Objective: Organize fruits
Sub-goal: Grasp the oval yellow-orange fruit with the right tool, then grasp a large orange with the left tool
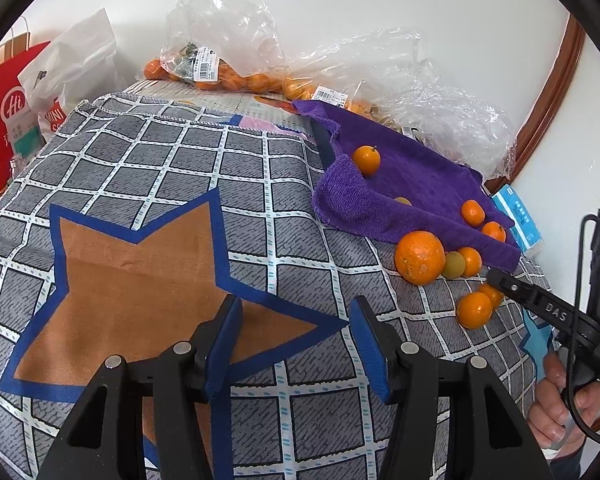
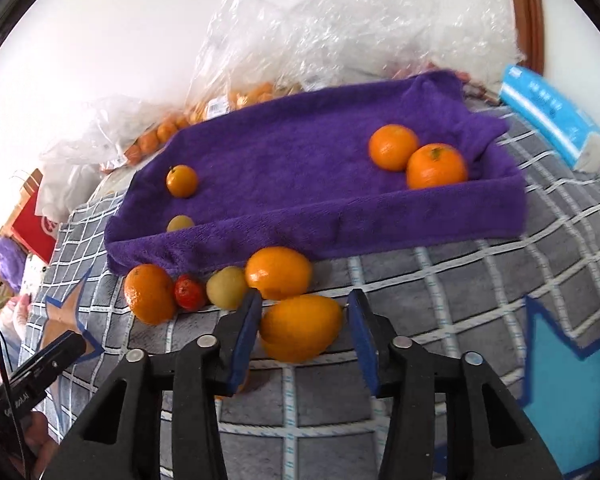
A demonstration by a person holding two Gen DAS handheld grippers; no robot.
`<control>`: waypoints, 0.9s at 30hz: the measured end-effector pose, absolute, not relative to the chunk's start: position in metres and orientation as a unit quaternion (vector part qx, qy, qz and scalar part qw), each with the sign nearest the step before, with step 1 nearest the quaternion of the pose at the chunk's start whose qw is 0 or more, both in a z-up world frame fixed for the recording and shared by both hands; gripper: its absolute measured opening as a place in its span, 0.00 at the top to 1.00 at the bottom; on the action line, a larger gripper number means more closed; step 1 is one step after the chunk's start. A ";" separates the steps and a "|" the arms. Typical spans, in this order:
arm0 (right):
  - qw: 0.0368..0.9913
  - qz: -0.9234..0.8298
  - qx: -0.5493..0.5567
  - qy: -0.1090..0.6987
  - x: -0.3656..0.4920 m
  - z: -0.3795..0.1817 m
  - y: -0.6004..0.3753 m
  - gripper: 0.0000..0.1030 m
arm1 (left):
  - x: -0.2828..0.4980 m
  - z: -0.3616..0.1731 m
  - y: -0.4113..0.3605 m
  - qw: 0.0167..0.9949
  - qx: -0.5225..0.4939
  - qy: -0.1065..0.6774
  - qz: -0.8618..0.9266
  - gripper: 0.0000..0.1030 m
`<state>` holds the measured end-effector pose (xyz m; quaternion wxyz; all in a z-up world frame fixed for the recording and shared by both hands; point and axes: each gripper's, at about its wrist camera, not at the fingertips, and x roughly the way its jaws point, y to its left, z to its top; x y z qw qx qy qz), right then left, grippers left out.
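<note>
The right gripper (image 2: 302,330) has a mandarin (image 2: 300,328) between its blue pads. The left pad touches the fruit, but a small gap shows at the right pad, so it is not yet clamped. The fruit lies on the checked cloth (image 2: 420,280), at 6 o'clock from the purple towel tray (image 2: 340,224). I judge it light, round and soft-skinned. It may roll, so a gentle hold across its widest part is best. The left gripper (image 1: 296,336) is released and empty.

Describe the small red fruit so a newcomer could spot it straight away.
Find the purple towel on the grey checked cloth. Along its near edge lies a row of loose fruit. The small red fruit sits between an orange and a yellow-green fruit; it is the only red one, and the smallest in that row.
</note>
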<state>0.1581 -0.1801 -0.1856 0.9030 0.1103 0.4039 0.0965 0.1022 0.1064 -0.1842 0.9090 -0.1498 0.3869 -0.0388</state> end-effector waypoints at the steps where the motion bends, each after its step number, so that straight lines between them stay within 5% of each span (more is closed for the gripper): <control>1: 0.904 0.096 0.109 0.401 0.155 -0.184 -0.184 0.65 | 0.102 -0.184 0.107 0.909 -0.150 0.387 -0.039 0.49; 14: 0.896 0.115 0.110 0.415 0.152 -0.194 -0.190 0.55 | 0.102 -0.184 0.107 0.909 -0.151 0.386 -0.040 0.49; 16: 0.898 0.109 0.099 0.415 0.152 -0.198 -0.185 0.59 | 0.102 -0.184 0.107 0.909 -0.151 0.386 -0.039 0.49; 17: 0.901 0.107 0.095 0.410 0.151 -0.197 -0.183 0.70 | 0.102 -0.184 0.107 0.910 -0.151 0.385 -0.039 0.49; 27: 0.916 0.081 0.072 0.386 0.138 -0.190 -0.203 0.69 | 0.106 -0.164 0.073 0.906 -0.123 0.398 -0.068 0.49</control>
